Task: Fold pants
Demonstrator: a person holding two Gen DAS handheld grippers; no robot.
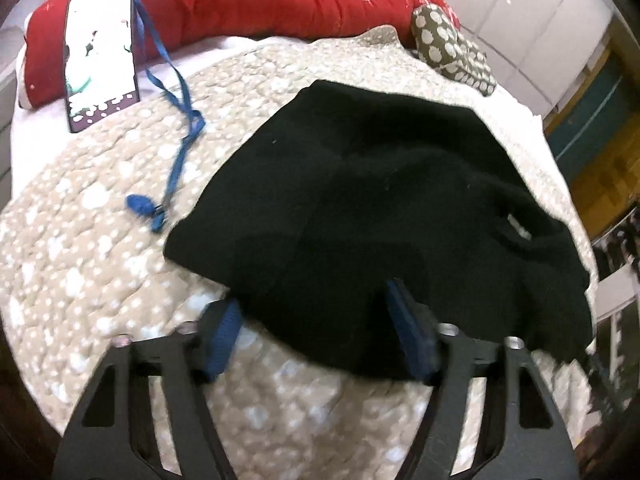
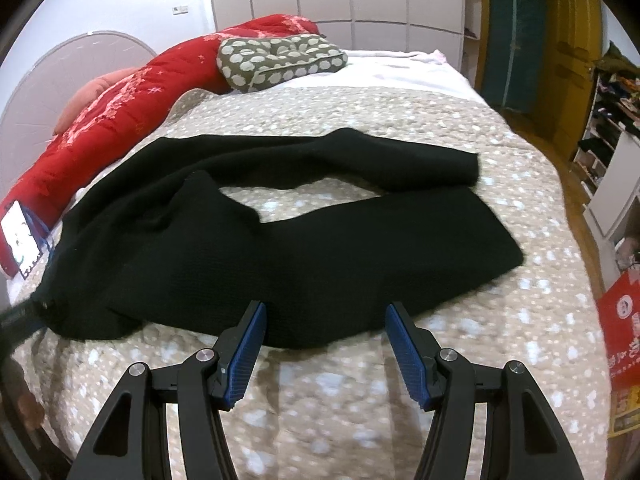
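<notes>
Black pants (image 2: 280, 248) lie spread on a beige spotted quilt (image 2: 340, 400), waist toward the left and both legs running right with a strip of quilt showing between them. My right gripper (image 2: 326, 307) hangs open just short of the near leg's edge, with nothing between its blue pads. In the left wrist view the pants (image 1: 380, 184) fill the middle. My left gripper (image 1: 312, 296) straddles their near edge: one pad sits at the fabric's border and the other rests over the cloth, with a wide gap between them.
A phone (image 1: 102, 52) with a blue lanyard (image 1: 176, 92) leans on a red duvet (image 1: 260, 0) at the bed's far side. A spotted cushion (image 2: 280, 60) lies beyond the pants. Off the bed's right side are a red bag (image 2: 620, 332) and shelves (image 2: 616, 120).
</notes>
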